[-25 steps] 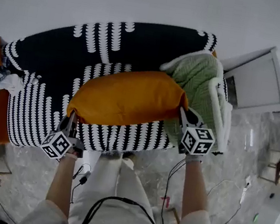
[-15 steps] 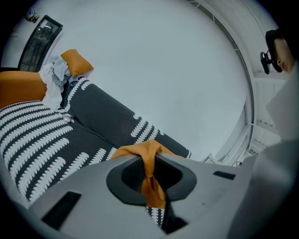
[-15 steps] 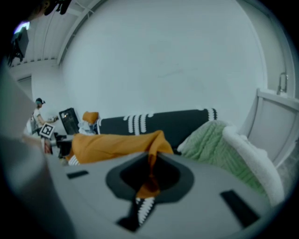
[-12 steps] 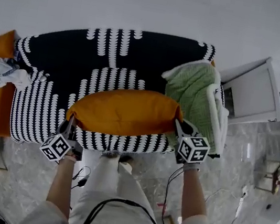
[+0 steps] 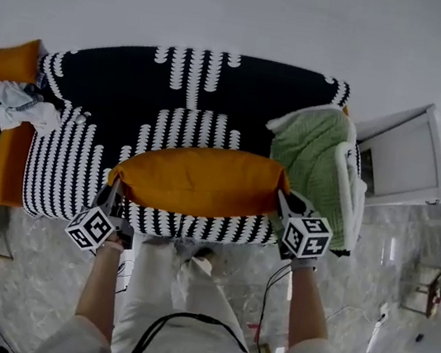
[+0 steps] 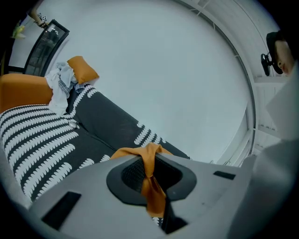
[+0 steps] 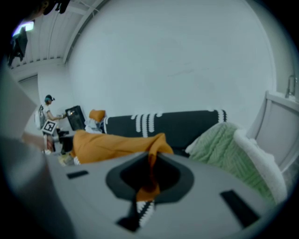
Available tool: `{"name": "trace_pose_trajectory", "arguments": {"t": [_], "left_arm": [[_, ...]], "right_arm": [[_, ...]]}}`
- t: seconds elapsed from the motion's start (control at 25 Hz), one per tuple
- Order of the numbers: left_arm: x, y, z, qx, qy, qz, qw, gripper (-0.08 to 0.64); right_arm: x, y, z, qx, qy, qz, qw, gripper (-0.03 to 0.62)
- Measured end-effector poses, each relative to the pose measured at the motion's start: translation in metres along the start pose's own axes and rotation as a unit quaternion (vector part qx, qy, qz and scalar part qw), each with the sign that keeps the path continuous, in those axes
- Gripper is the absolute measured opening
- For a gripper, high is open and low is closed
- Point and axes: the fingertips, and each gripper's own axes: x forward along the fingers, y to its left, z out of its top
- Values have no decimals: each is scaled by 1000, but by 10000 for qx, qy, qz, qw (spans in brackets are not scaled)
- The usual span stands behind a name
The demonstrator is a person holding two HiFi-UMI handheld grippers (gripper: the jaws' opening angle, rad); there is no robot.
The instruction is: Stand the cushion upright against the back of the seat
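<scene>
Orange bolster-shaped fabric cushion (image 5: 199,178) lies lengthwise over the front edge of the sofa (image 5: 176,93), a seat covered by a black throw with white scalloped stripes. I have it by both ends.

The head view gives the layout. My left gripper (image 5: 111,189) is at the cushion's left end and my right gripper (image 5: 282,197) is at its right end. From above I cannot tell whether the cushion touches the seat. Only this view shows the white cabinet (image 5: 412,157) beyond the sofa's right end.

The gripper views show the grip itself. Each pair of jaws is clamped on a pinched orange corner of the cushion. Only the right gripper view shows a person (image 7: 46,111) far off at the left.

Count:
- one cushion
- two grippers
- one green knitted blanket (image 5: 311,157) on the sofa's right end
- one crumpled white cloth (image 5: 19,104) at its left end
</scene>
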Motion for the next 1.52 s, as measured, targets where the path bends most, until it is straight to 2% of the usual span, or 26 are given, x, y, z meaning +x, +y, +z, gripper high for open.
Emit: {"name": "trace_pose_trajectory", "arguments": {"t": [0.28, 0.6, 0.92, 1.12, 1.52], "left_arm": [[8, 17, 27, -68, -76, -50, 9999, 54], [23, 50, 75, -134, -177, -39, 9997, 54], [59, 91, 127, -81, -99, 28, 9999, 54], [88, 113, 158, -55, -1, 6, 10000, 54], [126, 150, 204, -4, 23, 7, 10000, 54]], "right_arm": [[23, 20, 17, 57, -28, 22, 10000, 40], [65, 52, 42, 136, -32, 70, 9999, 40], [119, 83, 64, 254, 96, 89, 9996, 40], [150, 96, 83, 377, 98, -47, 9992, 40], [202, 119, 107, 534, 155, -107, 9984, 40]]}}
